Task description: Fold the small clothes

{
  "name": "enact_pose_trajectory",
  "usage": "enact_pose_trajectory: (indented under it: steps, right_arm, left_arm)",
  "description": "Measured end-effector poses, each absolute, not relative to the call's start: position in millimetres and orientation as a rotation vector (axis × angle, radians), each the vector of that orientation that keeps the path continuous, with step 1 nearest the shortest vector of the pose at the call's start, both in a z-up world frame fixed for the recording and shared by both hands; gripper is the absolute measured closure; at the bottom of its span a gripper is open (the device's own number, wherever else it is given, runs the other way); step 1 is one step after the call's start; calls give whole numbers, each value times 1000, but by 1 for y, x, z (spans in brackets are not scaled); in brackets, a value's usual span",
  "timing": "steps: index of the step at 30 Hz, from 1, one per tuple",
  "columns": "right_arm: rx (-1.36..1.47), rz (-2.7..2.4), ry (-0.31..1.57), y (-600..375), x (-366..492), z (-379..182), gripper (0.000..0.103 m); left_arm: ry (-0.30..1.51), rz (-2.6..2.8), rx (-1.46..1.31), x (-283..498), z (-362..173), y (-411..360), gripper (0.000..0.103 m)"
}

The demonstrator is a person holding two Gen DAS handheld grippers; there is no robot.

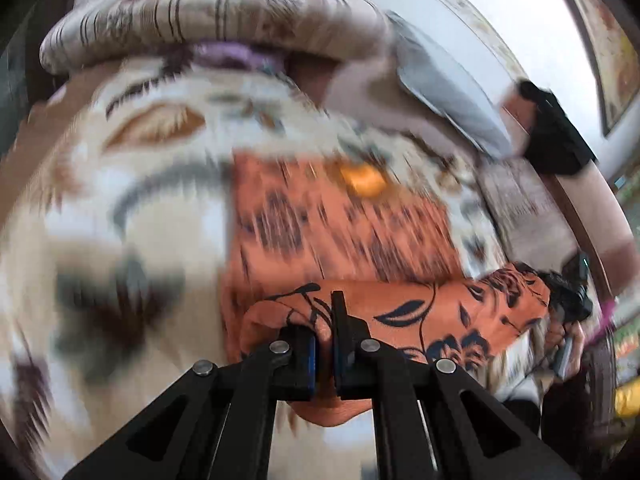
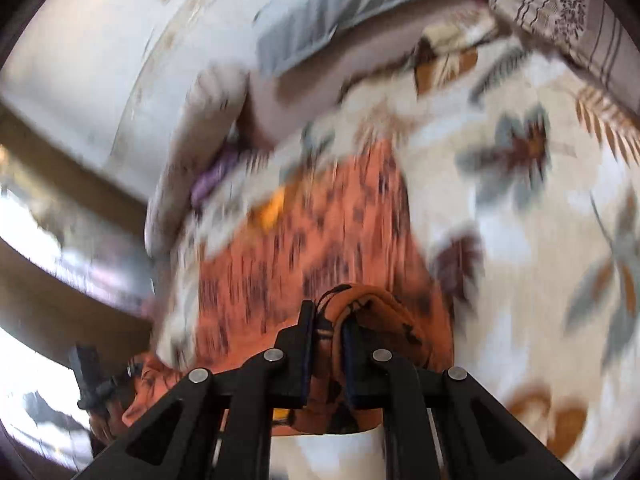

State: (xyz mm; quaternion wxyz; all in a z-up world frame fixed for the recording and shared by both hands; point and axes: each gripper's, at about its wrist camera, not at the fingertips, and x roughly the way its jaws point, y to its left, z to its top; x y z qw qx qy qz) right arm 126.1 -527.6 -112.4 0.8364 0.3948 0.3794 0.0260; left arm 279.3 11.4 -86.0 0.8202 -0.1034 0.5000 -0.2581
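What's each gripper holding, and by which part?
Both grip the same orange floral garment: the left gripper and the right gripper each pinch a bunched bit of its near edge, one at each end.

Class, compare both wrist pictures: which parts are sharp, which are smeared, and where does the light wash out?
Left wrist view: left gripper and pinched orange garment sharp, bedspread streaked. Right wrist view: right gripper crisp, bedspread blurred, glare at left edge; both curved by fisheye.
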Motion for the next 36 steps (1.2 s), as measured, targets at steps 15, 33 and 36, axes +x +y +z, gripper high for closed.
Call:
enact_pose_trajectory:
  steps: [15, 33, 36]
  right_arm:
    - [912, -66, 677, -543, 230, -175, 22]
    - [149, 327, 1027, -239, 328, -191, 45]
    - [134, 259, 1003, -237, 379, -189, 46]
  left_arm:
    - [789, -309, -428, 350, -144, 4, 63]
    - [783, -51, -404, 317, -153, 26, 21]
    - [793, -46, -412, 327, -154, 33, 21]
